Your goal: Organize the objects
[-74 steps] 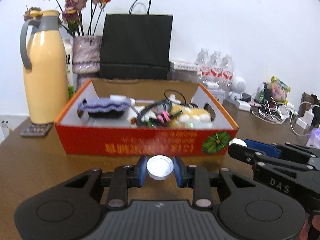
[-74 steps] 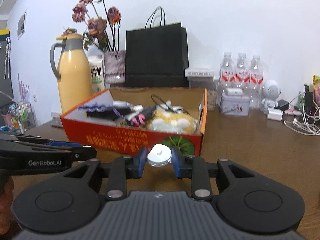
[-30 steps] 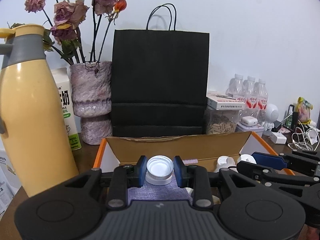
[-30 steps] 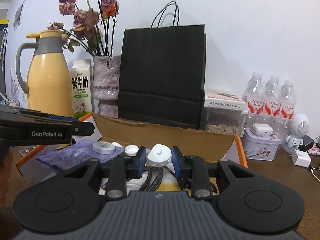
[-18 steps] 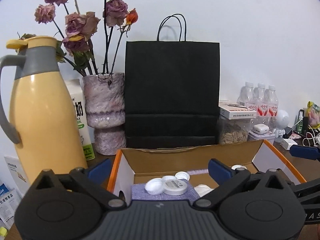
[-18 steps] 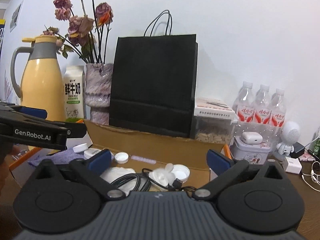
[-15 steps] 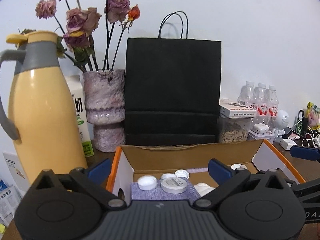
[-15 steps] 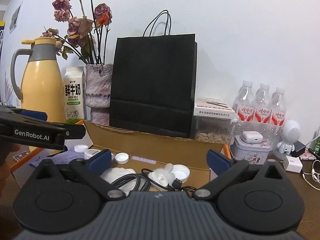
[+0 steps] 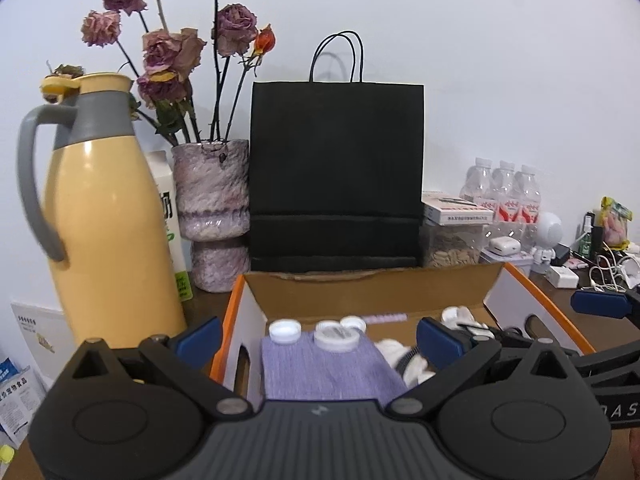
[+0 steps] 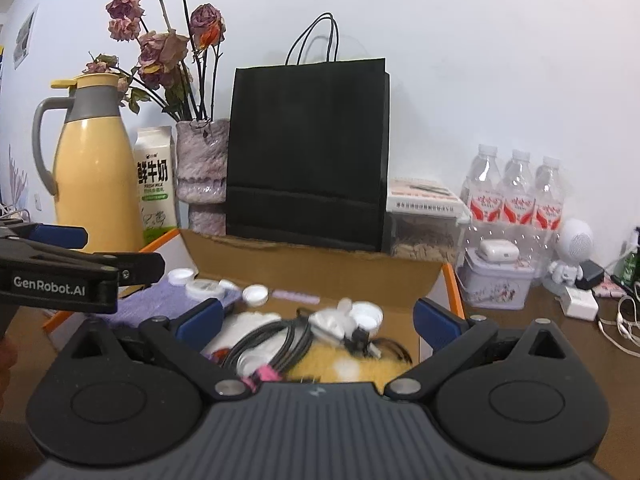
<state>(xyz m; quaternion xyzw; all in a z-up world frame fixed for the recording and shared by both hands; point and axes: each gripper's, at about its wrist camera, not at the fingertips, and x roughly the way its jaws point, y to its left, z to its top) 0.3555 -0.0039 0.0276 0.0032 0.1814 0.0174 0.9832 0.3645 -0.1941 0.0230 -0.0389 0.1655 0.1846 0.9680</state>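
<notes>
Both my tools gape wide, holding nothing: left tool (image 9: 318, 334) over the purple cloth (image 9: 324, 368), right tool (image 10: 316, 320) over the black cables (image 10: 272, 340). White caps (image 9: 285, 330) lie inside the orange box (image 9: 560, 320). Behind it on the worktop: black bag (image 9: 336, 172), yellow jug (image 9: 104, 216), vase (image 9: 212, 208), water bottles (image 10: 516, 196).

I counted one orange cardboard box (image 9: 536, 286), three water bottles (image 10: 516, 196) standing side by side, one black paper bag (image 9: 336, 168), one yellow jug (image 9: 104, 216), one milk carton (image 10: 154, 184), and at least four white caps (image 10: 255, 295) inside the box.
</notes>
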